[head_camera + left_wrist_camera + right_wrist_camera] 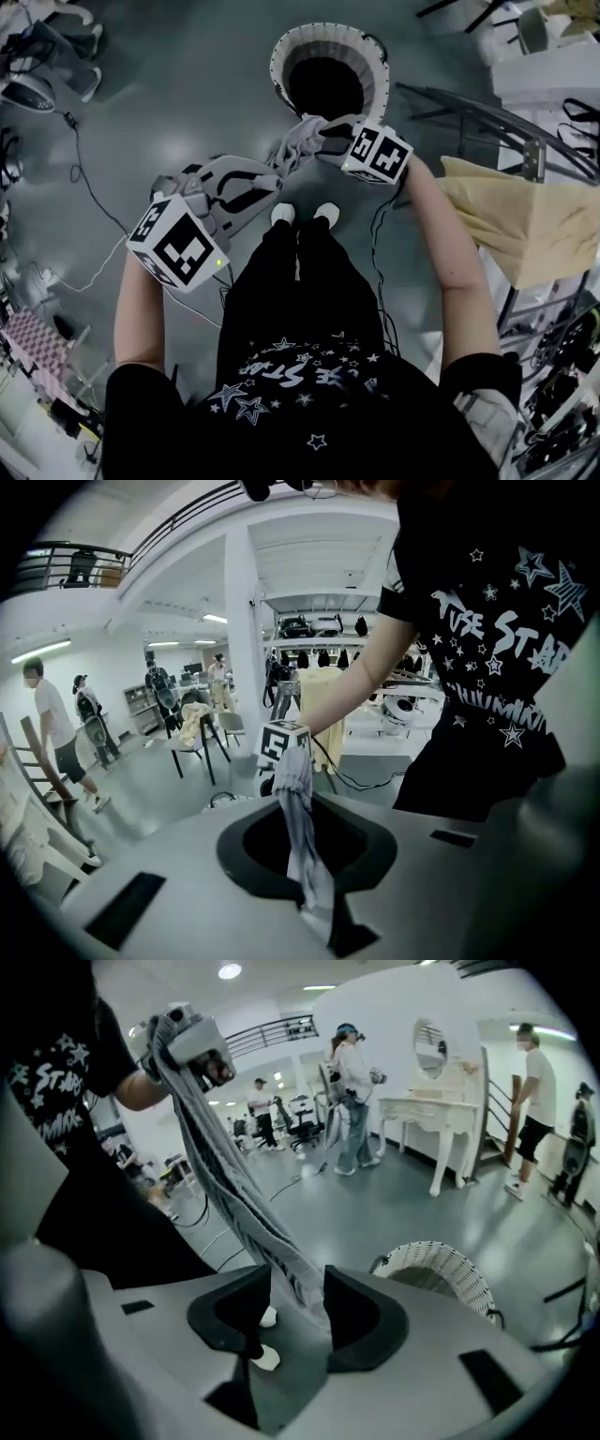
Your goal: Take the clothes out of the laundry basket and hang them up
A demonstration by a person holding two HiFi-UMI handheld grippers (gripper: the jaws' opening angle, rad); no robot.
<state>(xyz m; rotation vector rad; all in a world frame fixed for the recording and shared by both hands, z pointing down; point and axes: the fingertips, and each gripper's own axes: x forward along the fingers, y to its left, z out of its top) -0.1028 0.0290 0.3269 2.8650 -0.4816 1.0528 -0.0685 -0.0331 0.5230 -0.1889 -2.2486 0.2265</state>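
A grey garment [292, 150] is stretched between my two grippers, in front of the person's body. My left gripper [270, 185] is shut on one end of it. In the left gripper view the garment [298, 799] runs from the closed jaws of my left gripper [302, 855] up to the right gripper's marker cube [279, 744]. My right gripper [314, 133] is open. In the right gripper view its jaws stand apart around my right gripper's middle [297, 1274], and the garment [234, 1194] passes between them, lying against the right jaw. The white laundry basket [281, 58] stands just beyond, dark inside.
A metal drying rack [487, 117] with a yellow cloth [525, 225] stands at the right. Cables [84, 178] trail over the grey floor at the left. The basket [436, 1274] is near the right gripper. A white dressing table [422, 1110], chairs [192, 742] and people stand farther off.
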